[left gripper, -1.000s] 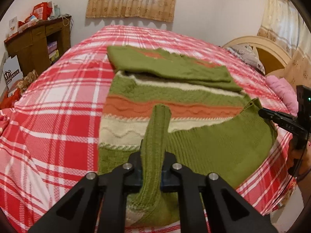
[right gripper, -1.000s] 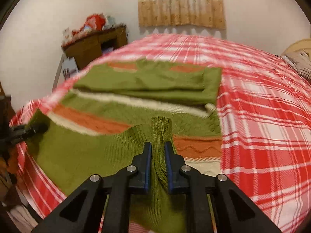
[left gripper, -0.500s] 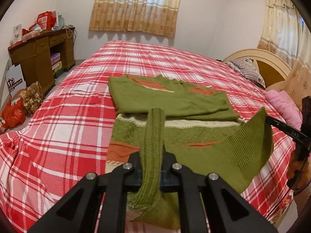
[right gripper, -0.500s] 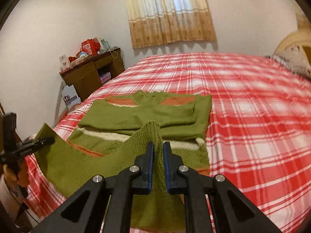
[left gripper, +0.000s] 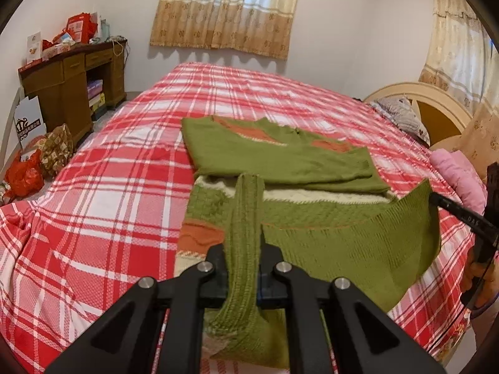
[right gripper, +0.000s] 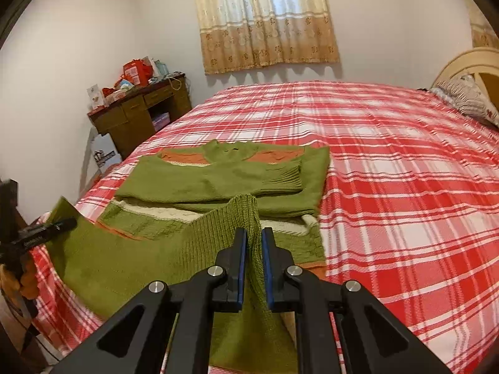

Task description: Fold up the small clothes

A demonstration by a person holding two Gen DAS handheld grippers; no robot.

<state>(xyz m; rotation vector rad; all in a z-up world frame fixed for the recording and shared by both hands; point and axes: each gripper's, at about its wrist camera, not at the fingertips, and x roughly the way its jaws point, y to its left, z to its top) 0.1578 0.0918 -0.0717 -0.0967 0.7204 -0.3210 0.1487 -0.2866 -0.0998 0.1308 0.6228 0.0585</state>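
At the far left of your view stood a wooden desk [left gripper: 67, 78] against the wall, with red packages piled on top and bags [left gripper: 37, 162] on the floor beside it. The bed [left gripper: 103, 187], under its red plaid cover, filled the middle of the room, and a patterned curtain [left gripper: 227, 12] hung on the wall behind it.

The green sweater [left gripper: 280, 159] lay on the near half of the bed with its sleeves folded across the chest, the collar pointing toward the curtain, and its orange and cream bands showing below the sleeves. You held its hem lifted off the cover and brought up toward the folded sleeves.

Your left gripper [left gripper: 244, 268] was clamped on the left corner of the ribbed hem, a bunched strip of knit standing up between its fingers. Across the raised hem, your right gripper [right gripper: 254, 265] pinched the other corner tight between its blue pads [right gripper: 241, 265]; in the left wrist view its tip sat at the hem's far right edge [left gripper: 436, 201].

Farther right were a pink pillow [left gripper: 458, 177] and the cream headboard [left gripper: 427, 106].
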